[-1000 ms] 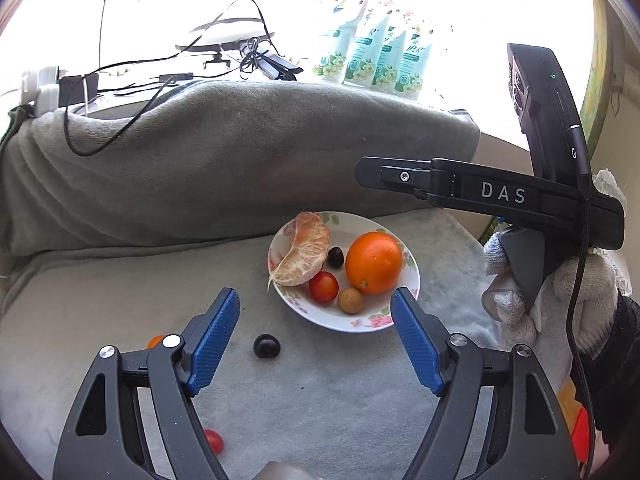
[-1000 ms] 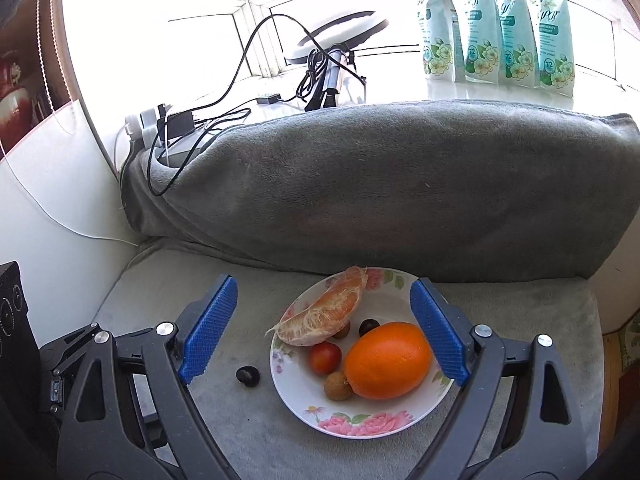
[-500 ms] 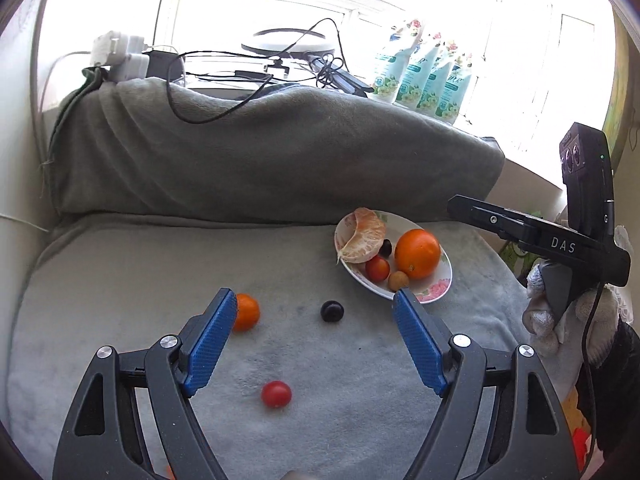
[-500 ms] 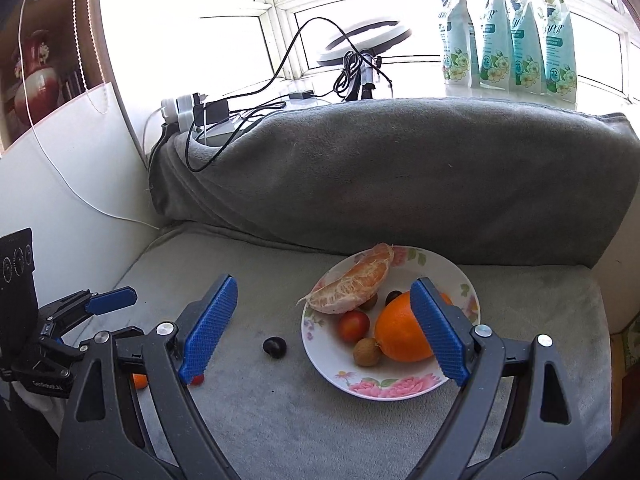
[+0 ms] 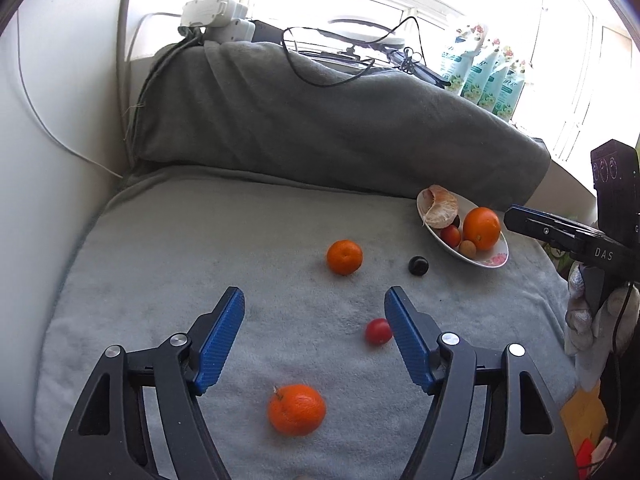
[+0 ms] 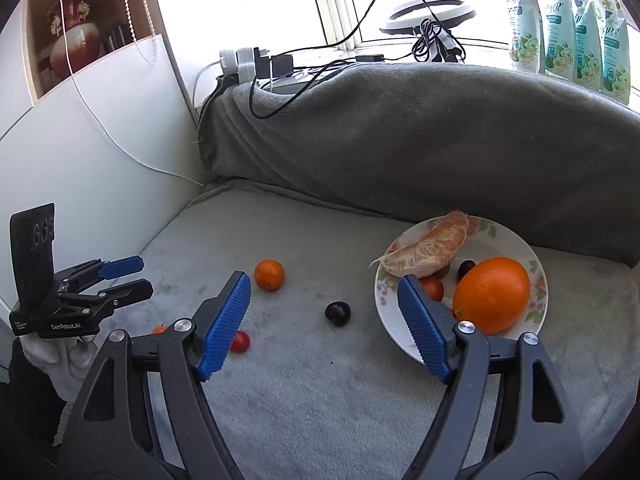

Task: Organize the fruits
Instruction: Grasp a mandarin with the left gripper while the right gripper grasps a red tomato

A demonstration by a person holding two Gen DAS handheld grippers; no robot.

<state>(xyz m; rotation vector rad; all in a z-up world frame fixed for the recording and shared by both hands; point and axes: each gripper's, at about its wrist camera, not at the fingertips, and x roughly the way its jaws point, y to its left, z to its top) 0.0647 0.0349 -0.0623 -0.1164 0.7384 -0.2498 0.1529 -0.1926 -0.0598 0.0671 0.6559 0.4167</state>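
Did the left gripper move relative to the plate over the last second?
Yes. The left gripper has pulled back and swung left: the plate, formerly between its fingers, now sits far to the upper right, with loose fruit on the blanket newly in view.

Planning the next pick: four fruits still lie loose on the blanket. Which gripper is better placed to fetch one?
Left. The left gripper is open over the loose mandarin and cherry tomato; the right gripper, also open, sits by the plate.

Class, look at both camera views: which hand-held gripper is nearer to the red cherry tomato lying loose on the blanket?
Left. The left hand-held gripper hovers just above the cherry tomato, which sits beside its right finger. The right hand-held gripper is farther off, by the plate.
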